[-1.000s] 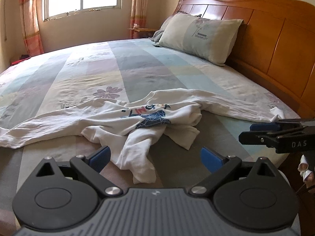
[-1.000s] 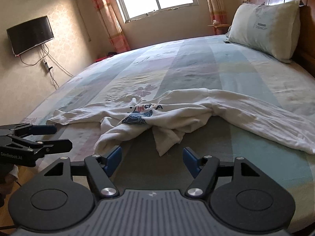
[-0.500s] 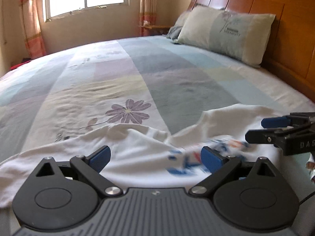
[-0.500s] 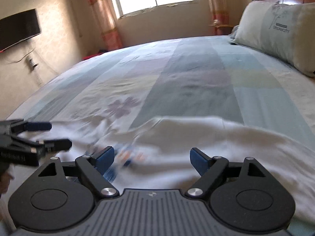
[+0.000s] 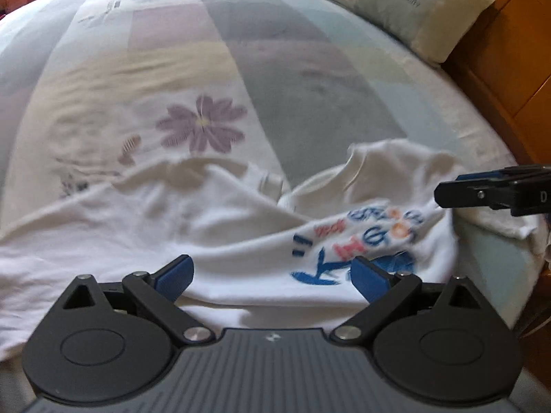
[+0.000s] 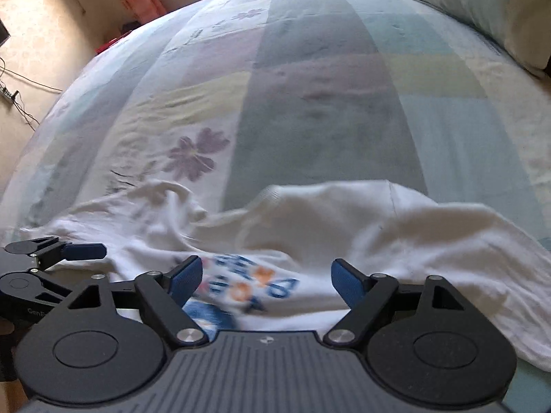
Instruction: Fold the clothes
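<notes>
One white shirt (image 5: 213,227) lies crumpled and unfolded on the bed (image 5: 241,69) in the left view, under the spread, empty left tool (image 5: 272,277). Right view: the right tool (image 6: 265,275), likewise spread and empty, hovers over its print, so the folding looks undone.

White printed shirt (image 5: 241,227), crumpled on striped floral bed (image 5: 310,79); left gripper (image 5: 272,277) spread wide above it; pillow (image 5: 406,3) by headboard (image 5: 509,48).

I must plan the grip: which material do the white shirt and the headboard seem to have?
White shirt: soft matte knit, probably cotton; it creases and has a ribbed collar. Headboard: glossy orange-brown wood, apparently varnished, with panel grooves.
</notes>
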Action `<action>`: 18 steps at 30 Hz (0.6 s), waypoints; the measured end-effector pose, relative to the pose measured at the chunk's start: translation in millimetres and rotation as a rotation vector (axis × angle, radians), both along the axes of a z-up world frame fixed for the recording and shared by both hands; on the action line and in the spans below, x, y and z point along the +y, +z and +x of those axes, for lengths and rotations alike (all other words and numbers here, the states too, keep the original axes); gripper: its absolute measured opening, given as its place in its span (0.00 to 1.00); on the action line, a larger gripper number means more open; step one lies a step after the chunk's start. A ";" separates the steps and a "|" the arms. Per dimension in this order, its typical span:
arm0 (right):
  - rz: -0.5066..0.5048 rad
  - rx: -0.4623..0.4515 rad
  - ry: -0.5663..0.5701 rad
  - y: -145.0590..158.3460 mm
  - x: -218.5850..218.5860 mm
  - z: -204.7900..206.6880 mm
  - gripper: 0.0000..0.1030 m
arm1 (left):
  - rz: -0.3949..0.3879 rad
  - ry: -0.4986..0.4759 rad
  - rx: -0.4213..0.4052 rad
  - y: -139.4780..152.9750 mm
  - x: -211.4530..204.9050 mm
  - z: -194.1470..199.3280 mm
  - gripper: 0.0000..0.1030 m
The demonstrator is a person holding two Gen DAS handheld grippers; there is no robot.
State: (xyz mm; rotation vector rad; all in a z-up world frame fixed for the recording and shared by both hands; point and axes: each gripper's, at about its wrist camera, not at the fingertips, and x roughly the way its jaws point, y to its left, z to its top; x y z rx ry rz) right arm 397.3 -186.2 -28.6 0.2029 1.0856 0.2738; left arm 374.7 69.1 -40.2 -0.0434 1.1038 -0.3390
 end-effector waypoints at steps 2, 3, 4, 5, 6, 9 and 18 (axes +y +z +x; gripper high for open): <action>-0.006 0.024 -0.008 23.9 6.0 2.9 0.74 | -0.006 -0.009 0.014 23.7 5.5 4.6 0.94; -0.015 0.033 -0.024 36.1 9.0 3.5 0.73 | -0.004 -0.014 0.019 34.7 7.6 8.2 0.95; -0.025 0.036 -0.032 48.1 12.2 3.3 0.72 | -0.003 -0.019 0.025 45.7 9.7 11.7 0.95; -0.036 0.033 -0.033 59.8 16.0 2.1 0.72 | -0.001 -0.024 0.031 56.3 11.5 15.0 0.95; -0.043 0.029 -0.034 70.2 18.6 0.4 0.72 | 0.003 -0.033 0.036 65.2 11.7 17.1 0.95; -0.009 0.032 -0.013 88.2 22.3 0.5 0.70 | 0.025 -0.059 0.036 84.8 13.9 22.3 0.95; 0.238 0.148 0.136 49.9 11.3 63.2 0.67 | 0.139 0.095 0.084 95.0 1.6 37.2 0.95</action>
